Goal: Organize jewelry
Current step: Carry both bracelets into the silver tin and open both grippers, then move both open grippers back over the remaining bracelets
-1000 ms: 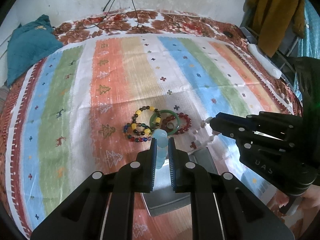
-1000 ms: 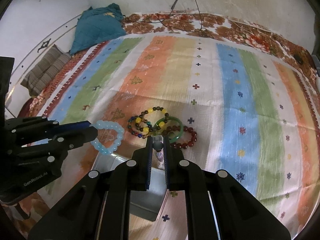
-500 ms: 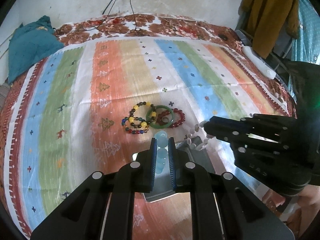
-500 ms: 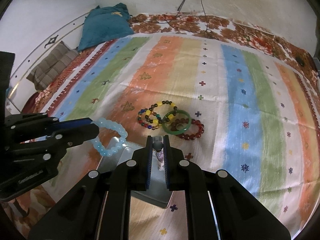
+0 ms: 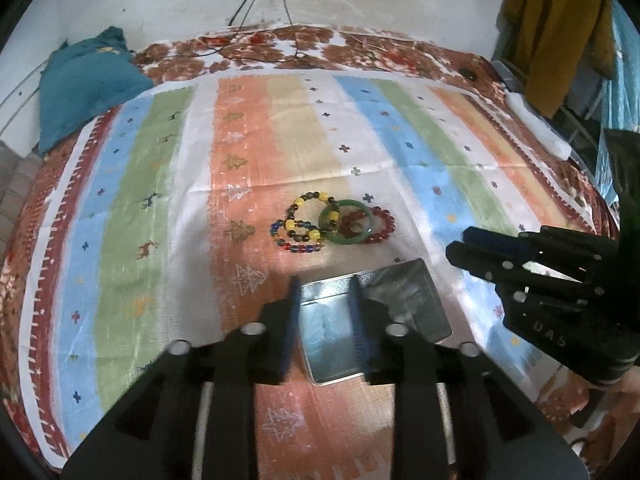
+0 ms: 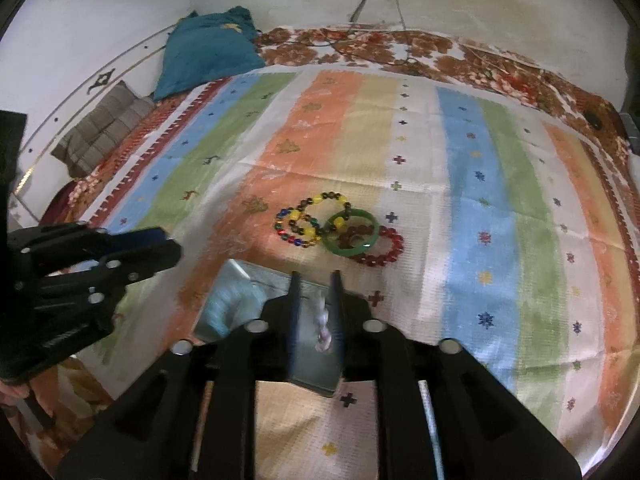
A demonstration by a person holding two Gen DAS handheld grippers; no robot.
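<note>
Both grippers over the metal tin (image 5: 404,292) near the bed's (image 5: 132,184) front edge. Left gripper (image 5: 325,320) jaws opening, pale blue bracelet (image 5: 326,326) blurred between them, loose. Right gripper (image 6: 316,316) opening too, whitish bracelet (image 6: 322,322) between jaws. Remaining bracelets (image 5: 332,226) lie mid-bed, just behind tin.

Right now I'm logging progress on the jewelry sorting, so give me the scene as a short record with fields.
surface: striped cloth
container: metal tin, open, on the cloth
in tin: pale blue bracelet, blurred
left gripper: over the tin, fingers opening, nothing pressed
right gripper: over the tin, fingers opening, pale beaded piece between them
still on cloth: yellow-and-dark bead bracelet, green bangle, red bead bracelet, overlapping
</note>
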